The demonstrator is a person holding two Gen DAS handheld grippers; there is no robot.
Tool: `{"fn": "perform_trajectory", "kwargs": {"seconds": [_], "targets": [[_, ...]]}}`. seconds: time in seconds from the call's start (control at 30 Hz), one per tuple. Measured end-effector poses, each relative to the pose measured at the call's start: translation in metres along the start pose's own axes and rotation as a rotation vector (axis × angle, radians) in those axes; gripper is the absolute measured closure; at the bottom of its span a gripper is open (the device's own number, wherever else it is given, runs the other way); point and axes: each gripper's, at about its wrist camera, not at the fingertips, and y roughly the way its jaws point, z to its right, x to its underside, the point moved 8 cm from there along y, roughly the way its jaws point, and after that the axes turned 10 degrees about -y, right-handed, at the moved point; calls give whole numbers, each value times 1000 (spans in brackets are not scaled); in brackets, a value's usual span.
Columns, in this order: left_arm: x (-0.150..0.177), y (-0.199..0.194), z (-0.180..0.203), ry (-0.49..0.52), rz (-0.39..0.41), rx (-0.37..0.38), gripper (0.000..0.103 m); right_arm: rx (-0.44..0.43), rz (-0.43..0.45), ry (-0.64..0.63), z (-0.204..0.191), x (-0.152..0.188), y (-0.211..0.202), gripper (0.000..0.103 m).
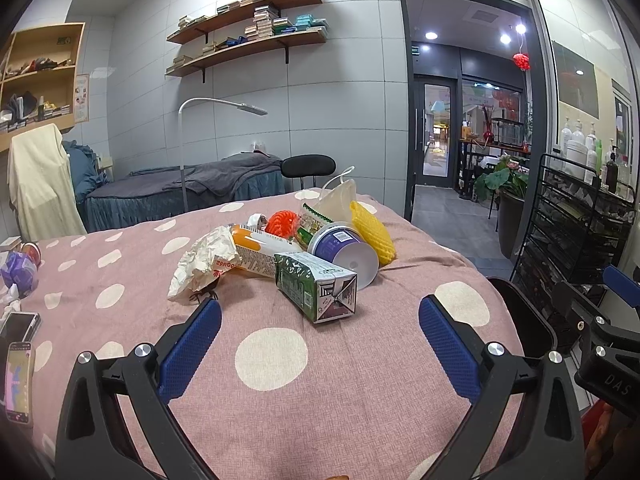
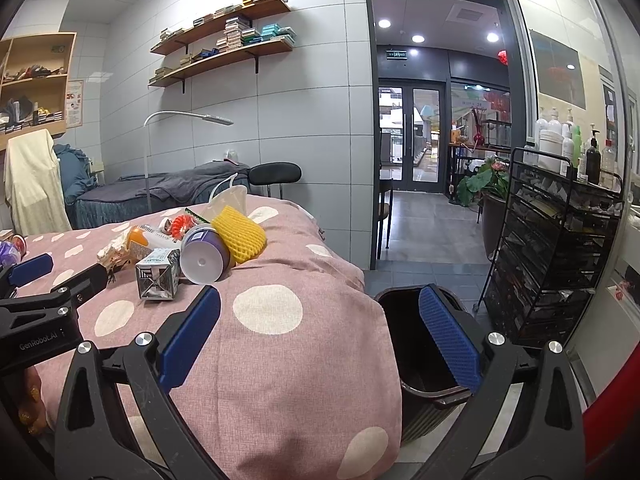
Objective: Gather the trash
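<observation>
Trash pile (image 1: 304, 252) heaped mid-bed — green carton (image 1: 318, 290) on its side, nearest.

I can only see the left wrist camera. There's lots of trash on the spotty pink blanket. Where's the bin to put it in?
Observer: The right wrist view shows a dark bin standing right beside the hanging edge of the blanket, lower than the trash.
Operator: Does it have a lid on?
Observer: No lid, its top is open. The inside is too dark to tell if anything is in it.
Operator: Is the other gripper holding anything?
Observer: No. The right gripper is wide open with nothing between its fingers. In the picture one finger is over the blanket and the other is over the bin.
</observation>
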Motion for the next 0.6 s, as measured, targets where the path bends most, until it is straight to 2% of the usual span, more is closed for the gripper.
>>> {"fn": "perform_trajectory", "kwargs": {"seconds": [0.6], "targets": [[4, 3, -4, -7, -1, 3, 6, -3, -4, 6, -9, -1, 9, 5]]}}
